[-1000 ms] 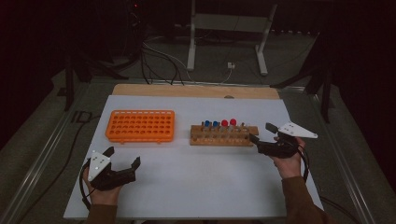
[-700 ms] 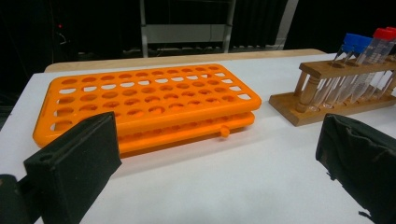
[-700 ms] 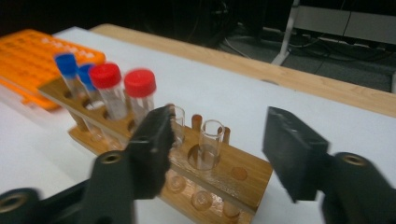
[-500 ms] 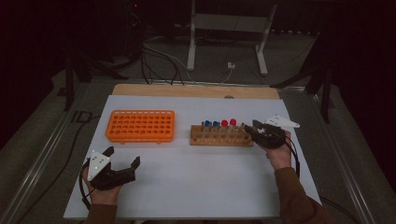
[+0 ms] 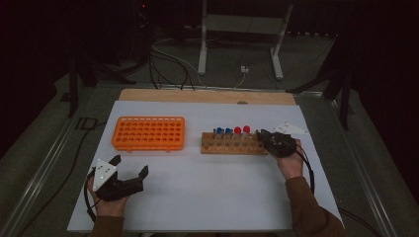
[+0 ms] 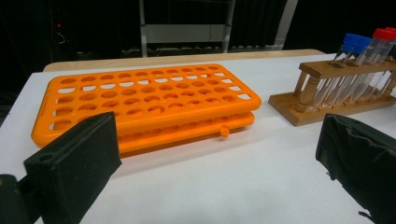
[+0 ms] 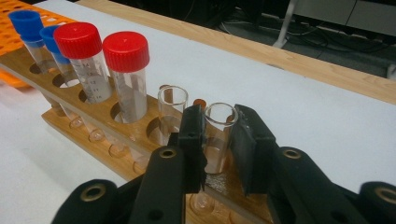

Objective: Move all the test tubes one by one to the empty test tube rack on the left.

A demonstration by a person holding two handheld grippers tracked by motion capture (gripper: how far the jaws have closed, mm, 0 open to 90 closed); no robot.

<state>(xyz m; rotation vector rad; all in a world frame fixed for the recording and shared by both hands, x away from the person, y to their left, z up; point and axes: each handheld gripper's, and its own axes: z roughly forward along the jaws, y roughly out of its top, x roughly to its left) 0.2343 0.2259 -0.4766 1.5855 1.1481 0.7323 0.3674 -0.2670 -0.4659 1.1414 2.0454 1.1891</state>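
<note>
Since the earlier frame the right gripper point(image 7: 218, 140) has slid in from the right edge of the surface point(image 5: 212, 192) to the right end of the wooden rack point(image 5: 232, 145), and its jaws have just been closing. Now they're pinching an uncapped clear tube point(image 7: 219, 133) that stands upright in the rack, one pad on each side just below the rim. Right beside it is another open clear tube point(image 7: 172, 112), then two red-capped tubes point(image 7: 125, 74) and two blue-capped tubes point(image 7: 28, 32) further along the same row. All the tubes look empty. You can see printed graduation marks on the red-capped ones, but they're too small to read.

Over on the near left of the surface, the left gripper point(image 5: 129, 173) hasn't budged; its jaws are spread wide with nothing between them. Ahead of it sits the orange rack point(image 6: 144, 102), every hole empty, well apart from the wooden one.
</note>
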